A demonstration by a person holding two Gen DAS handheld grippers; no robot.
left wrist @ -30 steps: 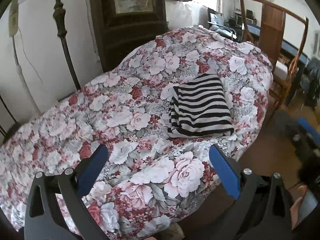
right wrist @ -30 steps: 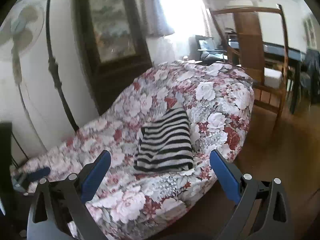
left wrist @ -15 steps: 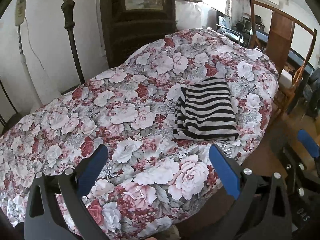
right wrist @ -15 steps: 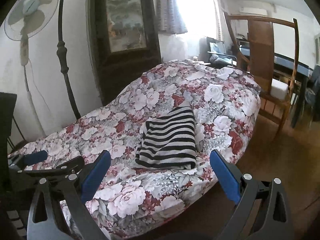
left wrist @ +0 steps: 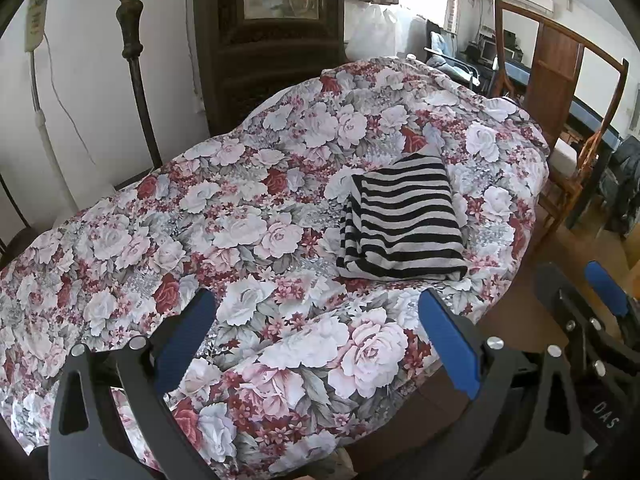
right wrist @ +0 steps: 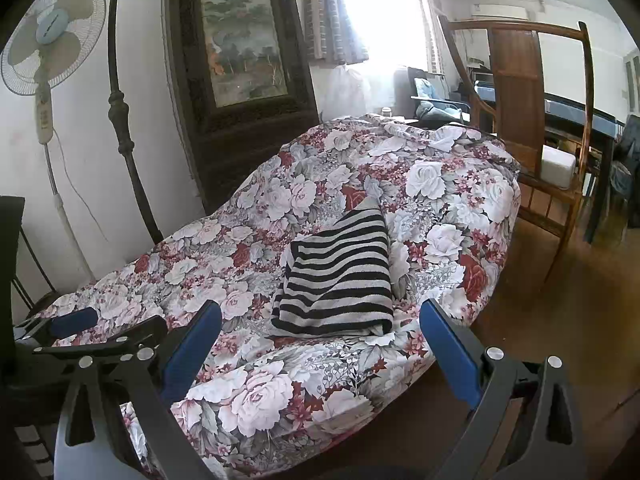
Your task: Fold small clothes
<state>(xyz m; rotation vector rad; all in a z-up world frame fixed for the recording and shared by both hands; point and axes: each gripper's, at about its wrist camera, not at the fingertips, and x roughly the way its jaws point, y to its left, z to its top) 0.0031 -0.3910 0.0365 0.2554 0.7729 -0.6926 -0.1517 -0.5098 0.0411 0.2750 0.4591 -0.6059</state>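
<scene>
A black-and-grey striped garment (left wrist: 402, 224) (right wrist: 340, 280) lies folded into a compact rectangle on the floral bedspread (left wrist: 248, 224) (right wrist: 432, 184), near the bed's right edge. My left gripper (left wrist: 320, 340) hangs open over the front of the bed, short of the garment, nothing between its blue pads. My right gripper (right wrist: 320, 344) is open too, held back from the bed's front edge, with the garment beyond it. The right gripper (left wrist: 600, 296) shows at the right edge of the left wrist view; the left gripper (right wrist: 80, 324) shows at the left of the right wrist view.
A dark iron bedpost (left wrist: 134, 64) and a dark wooden cabinet with a painting (right wrist: 240, 52) stand behind the bed. A standing fan (right wrist: 48, 56) is at the left wall. A wooden chair (right wrist: 532, 128) stands right of the bed on brown floor (right wrist: 560, 320).
Both grippers have drawn back and lifted slightly, so more of the bed and room shows. The striped garment has stayed where it lay. Both stay open.
</scene>
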